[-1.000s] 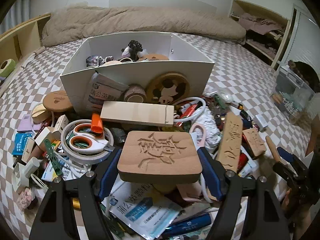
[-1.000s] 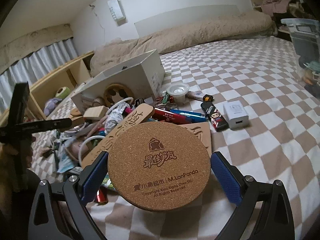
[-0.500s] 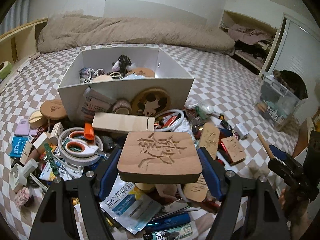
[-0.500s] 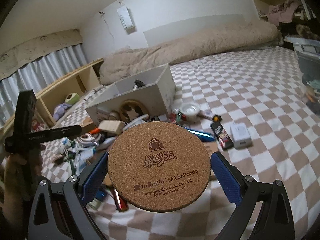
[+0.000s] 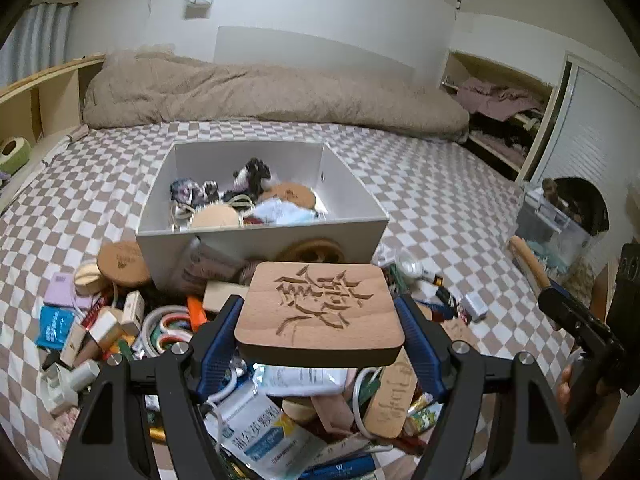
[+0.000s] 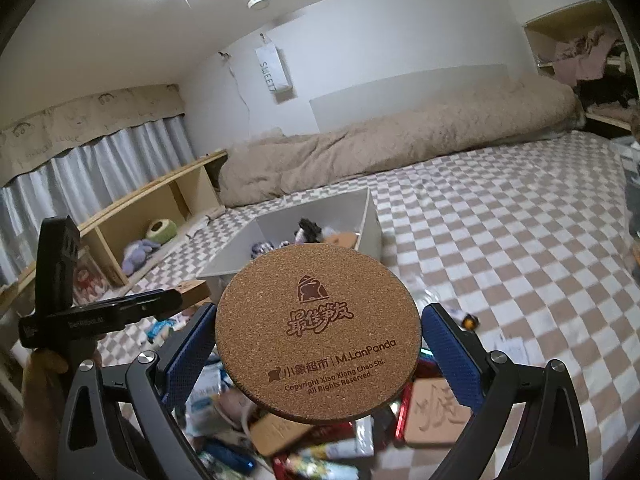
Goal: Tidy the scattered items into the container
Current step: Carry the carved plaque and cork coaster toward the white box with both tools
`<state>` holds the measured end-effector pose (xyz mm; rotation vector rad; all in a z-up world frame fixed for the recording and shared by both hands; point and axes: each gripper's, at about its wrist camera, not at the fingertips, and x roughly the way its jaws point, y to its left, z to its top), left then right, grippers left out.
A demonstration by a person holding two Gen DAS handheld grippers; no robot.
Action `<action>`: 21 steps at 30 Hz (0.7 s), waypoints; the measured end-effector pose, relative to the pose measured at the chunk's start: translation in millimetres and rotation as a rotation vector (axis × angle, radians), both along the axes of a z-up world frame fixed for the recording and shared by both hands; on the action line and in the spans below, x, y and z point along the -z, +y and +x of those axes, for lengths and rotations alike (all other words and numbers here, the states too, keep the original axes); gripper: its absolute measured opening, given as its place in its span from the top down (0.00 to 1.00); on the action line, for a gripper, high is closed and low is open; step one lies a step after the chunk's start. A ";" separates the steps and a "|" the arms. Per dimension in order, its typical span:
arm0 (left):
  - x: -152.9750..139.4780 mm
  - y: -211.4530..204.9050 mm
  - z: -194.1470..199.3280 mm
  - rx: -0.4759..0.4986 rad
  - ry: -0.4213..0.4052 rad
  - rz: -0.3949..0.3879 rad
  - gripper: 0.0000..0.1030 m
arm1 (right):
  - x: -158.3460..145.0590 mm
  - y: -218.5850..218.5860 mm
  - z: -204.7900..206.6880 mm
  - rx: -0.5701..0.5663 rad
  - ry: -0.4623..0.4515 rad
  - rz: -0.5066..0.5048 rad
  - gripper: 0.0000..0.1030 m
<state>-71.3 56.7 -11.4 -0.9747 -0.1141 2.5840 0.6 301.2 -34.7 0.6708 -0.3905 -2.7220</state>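
Left view, bed surface, left to right. Near the bed's left edge lies loose clutter (image 5: 92,320): small boxes, a blue packet, a round wooden lid, tape rolls. Not yet tidied.

Centre: white box (image 5: 260,232), open-topped, well in from the bed's edges. Already inside: a plush toy, a cork disc, a pale round piece, a cloth mask, cord. Roughly a third full, by my reckoning. More things lean against its near wall, still outside.

Left gripper (image 5: 320,332): fingers closed on the two side edges of a carved wooden block (image 5: 320,308), held flat and clear above the pile, short of the box.

Below the block lie packets (image 5: 264,436), a carved plank, pens. To the right, toward the bed's right edge, are small scattered bits, a battery and a white adapter.

Right view: right gripper (image 6: 318,344), fingers closed on the rim of a round cork coaster (image 6: 318,332), lifted above the heap, box behind and beyond it. The person's hand (image 6: 44,380) on the left gripper's handle shows at far left.

Judgement: early-to-middle stage. Two pieces are in hand and on their way; neither is over the box yet. The bulk of the pile in front of the box remains, so many more trips are needed.
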 end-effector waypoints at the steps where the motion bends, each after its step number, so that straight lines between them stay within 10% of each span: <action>1: -3.4 -0.9 -2.1 0.000 0.006 0.003 0.26 | -2.0 -1.5 -1.6 -0.003 0.001 -0.002 0.03; 21: -71.9 -22.4 -49.9 -0.039 0.123 0.064 0.26 | -52.2 -7.4 -40.5 -0.068 0.058 -0.059 0.03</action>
